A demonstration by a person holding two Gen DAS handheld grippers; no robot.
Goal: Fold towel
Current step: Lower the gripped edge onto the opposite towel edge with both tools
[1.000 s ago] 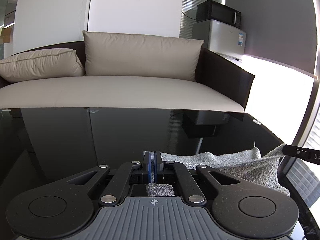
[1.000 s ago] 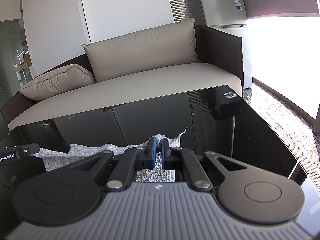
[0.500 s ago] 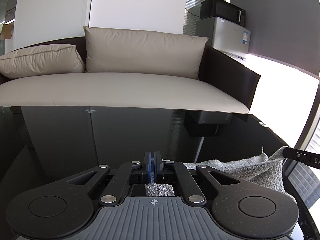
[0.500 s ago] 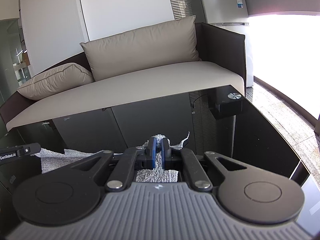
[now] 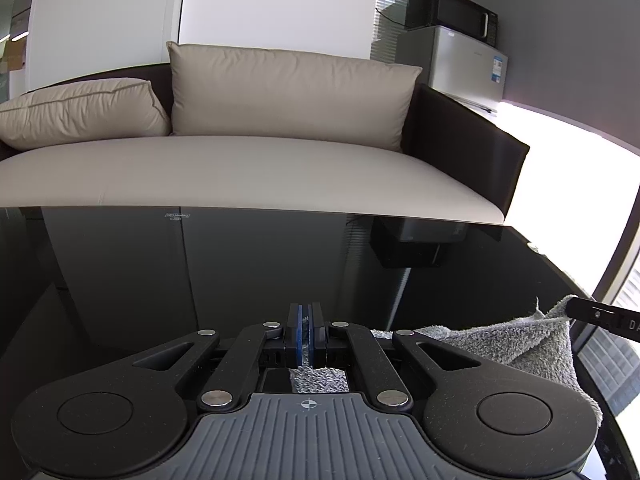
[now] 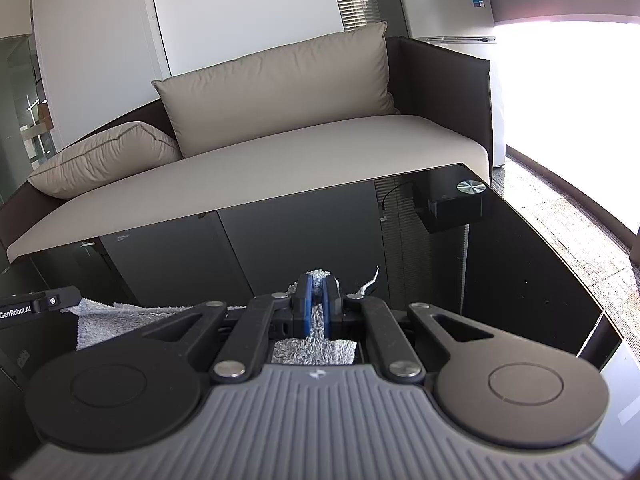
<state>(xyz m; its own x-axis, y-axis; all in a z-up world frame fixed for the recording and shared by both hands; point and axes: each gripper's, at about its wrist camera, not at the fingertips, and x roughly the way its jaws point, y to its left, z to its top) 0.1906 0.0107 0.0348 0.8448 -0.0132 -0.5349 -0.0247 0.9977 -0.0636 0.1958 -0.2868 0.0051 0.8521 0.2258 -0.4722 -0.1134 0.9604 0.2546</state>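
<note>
A grey terry towel [image 5: 516,344] hangs between my two grippers above a black glass table [image 5: 200,272]. My left gripper [image 5: 305,320] is shut on one towel corner; grey cloth shows between its blue pads. My right gripper [image 6: 317,292] is shut on the other corner, with towel [image 6: 116,318] bunched between its pads and stretching off to the left. In the left wrist view the right gripper's tip [image 5: 600,316] holds the towel at the far right. In the right wrist view the left gripper's tip [image 6: 40,302] shows at the far left.
A beige sofa [image 5: 240,168] with two cushions stands just beyond the table's far edge. A small black box [image 6: 452,208] hangs under the table's far right corner. A fridge [image 6: 444,4] with a microwave stands at the back right.
Both grippers have moved forward with the towel held. In the left wrist view the towel and the right gripper have slid further right and less cloth shows.
</note>
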